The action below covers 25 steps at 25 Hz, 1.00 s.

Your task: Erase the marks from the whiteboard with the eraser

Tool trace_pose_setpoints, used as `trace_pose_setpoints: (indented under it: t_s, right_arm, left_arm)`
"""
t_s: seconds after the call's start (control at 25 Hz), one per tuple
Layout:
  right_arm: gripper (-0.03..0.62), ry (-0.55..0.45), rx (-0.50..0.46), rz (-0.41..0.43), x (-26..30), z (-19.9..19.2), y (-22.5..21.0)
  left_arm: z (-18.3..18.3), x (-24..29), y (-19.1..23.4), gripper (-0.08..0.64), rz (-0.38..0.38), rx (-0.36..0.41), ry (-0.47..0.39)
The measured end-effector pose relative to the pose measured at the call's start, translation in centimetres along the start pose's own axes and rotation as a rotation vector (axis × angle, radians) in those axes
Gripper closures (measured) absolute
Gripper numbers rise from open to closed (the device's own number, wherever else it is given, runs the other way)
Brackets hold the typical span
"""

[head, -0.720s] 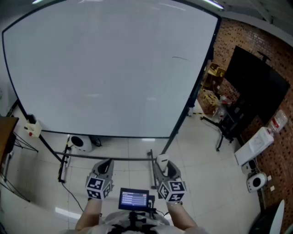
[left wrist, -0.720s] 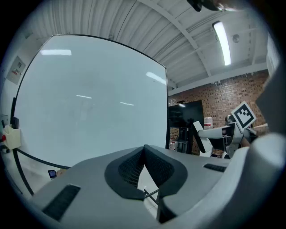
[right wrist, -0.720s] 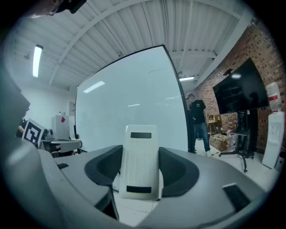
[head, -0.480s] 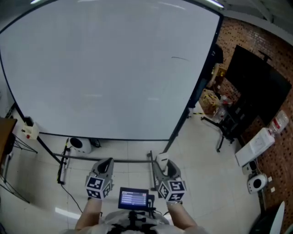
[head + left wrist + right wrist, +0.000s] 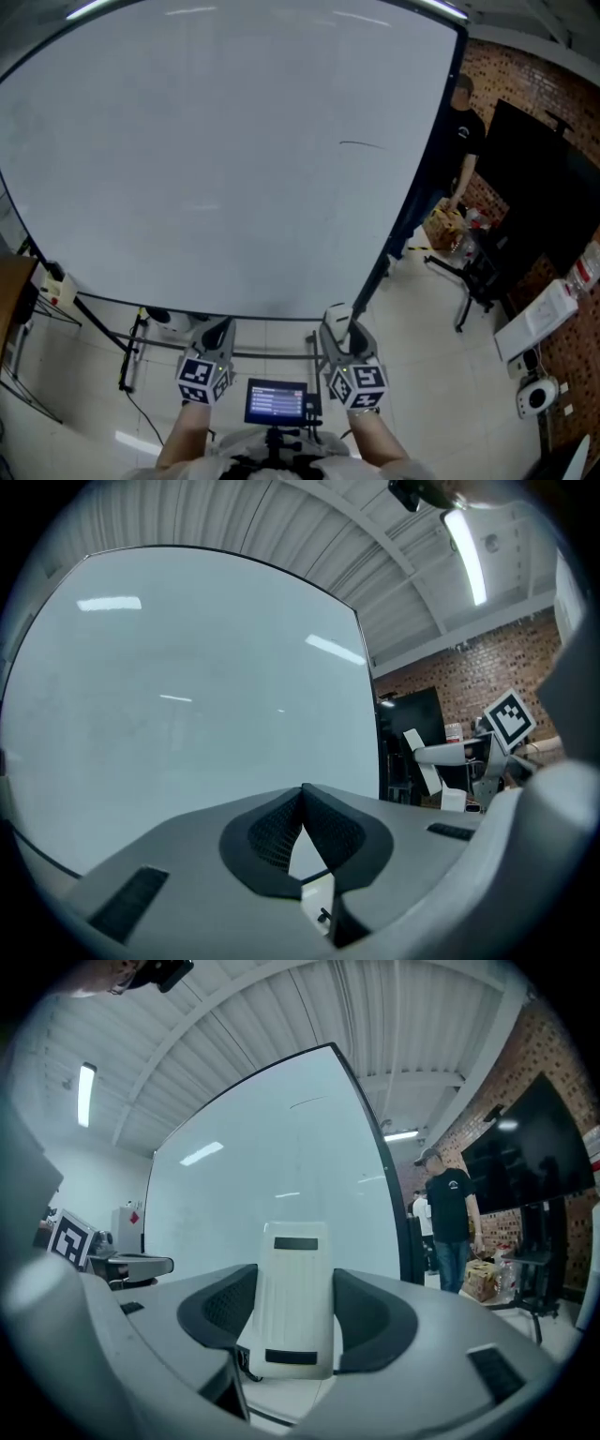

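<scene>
Whiteboard [image 5: 216,159] ahead, right gripper [image 5: 294,1312] clamped on white eraser [image 5: 296,1269], left gripper [image 5: 302,803] closed, empty

We see a red brick wall [image 5: 525,75] on the right, with a large black screen [image 5: 544,187] before it. The floor [image 5: 412,319] is pale glossy tile. A person [image 5: 461,131] stands near cardboard boxes [image 5: 448,230]. The ribbed white ceiling [image 5: 319,527] carries a lit strip lamp [image 5: 466,546].

Left hand-held gripper [image 5: 217,333] held low, pointed forward, jaws pressed together, nothing between. Right hand-held gripper [image 5: 337,326] held just beside, jaws clamped on eraser [image 5: 296,1302].
</scene>
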State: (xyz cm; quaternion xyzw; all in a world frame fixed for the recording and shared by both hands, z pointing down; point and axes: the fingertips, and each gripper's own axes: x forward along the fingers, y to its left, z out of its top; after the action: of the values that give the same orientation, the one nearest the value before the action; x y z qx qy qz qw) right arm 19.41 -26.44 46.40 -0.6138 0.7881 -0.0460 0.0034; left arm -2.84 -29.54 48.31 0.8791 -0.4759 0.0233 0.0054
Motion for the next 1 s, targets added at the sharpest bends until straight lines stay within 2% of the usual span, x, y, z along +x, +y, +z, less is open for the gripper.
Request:
trace_pose_setpoints:
  t_s: [0.24,0.56,0.68,0.8,1.0]
  right_arm:
    - [0.327,-0.063,-0.062,0.001,2.3,3.5,-1.7]
    - [0.327,-0.102,-0.088,-0.025,3.7,5.5,-0.5]
    - [0.328,-0.141,-0.108,-0.023,4.2,7.4,0.2]
    - [0.327,-0.213,-0.162,-0.02,5.1,12.3,0.9]
    - [0.328,-0.376,-0.322,-0.016,7.3,24.1,2.8]
  left_arm:
    - [1.2,2.1,0.3,0.566,0.009,0.017,-0.017]
    - [2.3,3.3,2.6,0.566,-0.019,0.031,-0.013]
    - [2.8,3.6,3.3,0.566,-0.034,0.039,-0.021]
    - [3.1,3.9,3.9,0.566,-0.044,0.045,-0.023]
    - [3.0,3.9,5.1,0.566,-0.043,0.033,-0.03]
